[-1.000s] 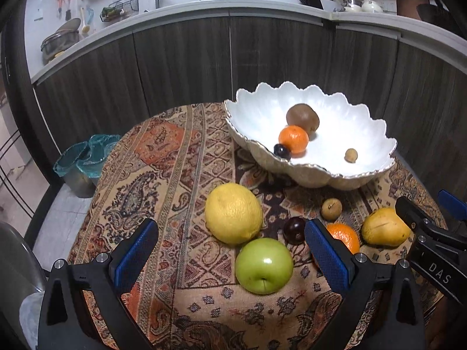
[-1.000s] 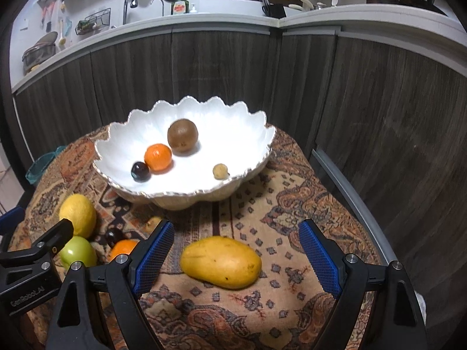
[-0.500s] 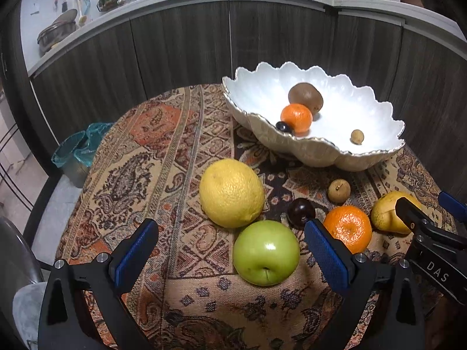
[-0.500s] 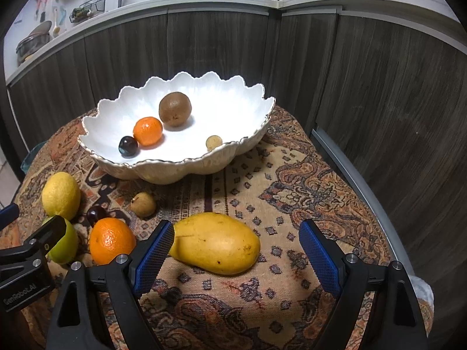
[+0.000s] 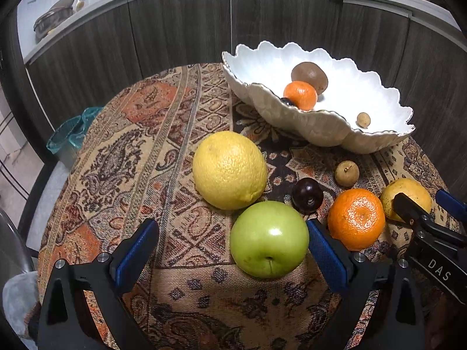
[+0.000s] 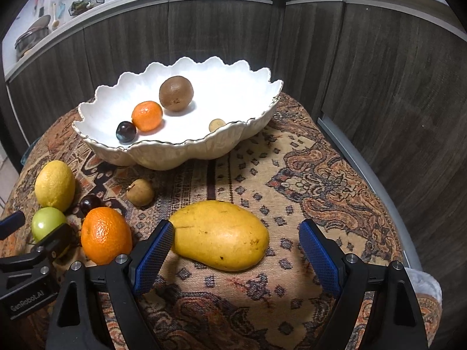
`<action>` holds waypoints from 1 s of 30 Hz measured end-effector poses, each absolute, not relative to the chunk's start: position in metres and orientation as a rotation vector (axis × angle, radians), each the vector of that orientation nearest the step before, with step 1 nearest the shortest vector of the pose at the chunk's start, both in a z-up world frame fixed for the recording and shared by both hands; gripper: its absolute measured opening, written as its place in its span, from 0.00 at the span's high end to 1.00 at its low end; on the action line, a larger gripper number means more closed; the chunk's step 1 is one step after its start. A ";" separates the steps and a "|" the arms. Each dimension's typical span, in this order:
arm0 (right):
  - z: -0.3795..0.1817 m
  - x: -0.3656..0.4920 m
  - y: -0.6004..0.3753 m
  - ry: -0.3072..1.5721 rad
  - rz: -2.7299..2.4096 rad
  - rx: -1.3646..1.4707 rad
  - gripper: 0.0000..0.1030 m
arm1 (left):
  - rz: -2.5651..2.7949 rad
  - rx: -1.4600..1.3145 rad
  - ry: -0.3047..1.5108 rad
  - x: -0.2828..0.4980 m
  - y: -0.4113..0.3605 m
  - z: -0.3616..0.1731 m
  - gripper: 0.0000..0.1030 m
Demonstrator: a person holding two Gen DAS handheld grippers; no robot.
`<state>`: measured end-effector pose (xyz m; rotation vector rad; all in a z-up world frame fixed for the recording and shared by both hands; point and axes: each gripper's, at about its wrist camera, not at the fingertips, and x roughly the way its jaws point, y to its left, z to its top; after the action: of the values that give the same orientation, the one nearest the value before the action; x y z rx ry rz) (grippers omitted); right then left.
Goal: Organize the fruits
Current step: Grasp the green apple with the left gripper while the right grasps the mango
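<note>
Fruits lie in two groups on the patterned cloth (image 5: 122, 157) over the round worktop. In the white scalloped bowl (image 6: 233, 87) at the far side I see a kiwi (image 6: 176, 93), a small mandarin (image 6: 146, 115), a dark plum (image 6: 126, 131) and a small tan longan (image 6: 216, 124). On the cloth near me: a large yellow citrus (image 5: 230, 170), a green apple (image 5: 269, 239) touching its near side, a second dark plum (image 5: 307, 196), a second longan (image 5: 346, 173), a bigger mandarin (image 5: 356, 218) and a yellow mango (image 6: 220, 234).

My left claw (image 5: 230, 253) is spread wide; the green apple sits between its blue pads, close against the right pad, clear of the left one. I cannot tell whether the right pad touches it.

My right claw (image 6: 236, 252) is likewise spread. The mango lies between its pads, its narrow end just beside the left pad, a wide gap to the right pad. Neither claw holds anything.
</note>
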<state>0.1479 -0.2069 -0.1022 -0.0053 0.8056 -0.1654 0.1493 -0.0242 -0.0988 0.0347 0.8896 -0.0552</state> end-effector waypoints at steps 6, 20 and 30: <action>-0.108 0.154 -0.202 0.833 -0.136 -0.008 0.14 | -0.061 0.014 0.916 0.154 -0.023 -0.103 0.06; -0.121 0.166 -0.203 0.904 -0.097 0.023 0.20 | -0.090 0.023 0.931 0.154 -0.031 -0.108 0.25; -0.119 0.162 -0.203 0.882 -0.086 0.032 0.23 | -0.141 0.043 0.916 0.152 -0.038 -0.103 0.54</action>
<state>0.1622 -0.2033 -0.1189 0.0324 0.8818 -0.0863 0.1522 -0.0379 -0.1031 0.0432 0.9162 -0.1406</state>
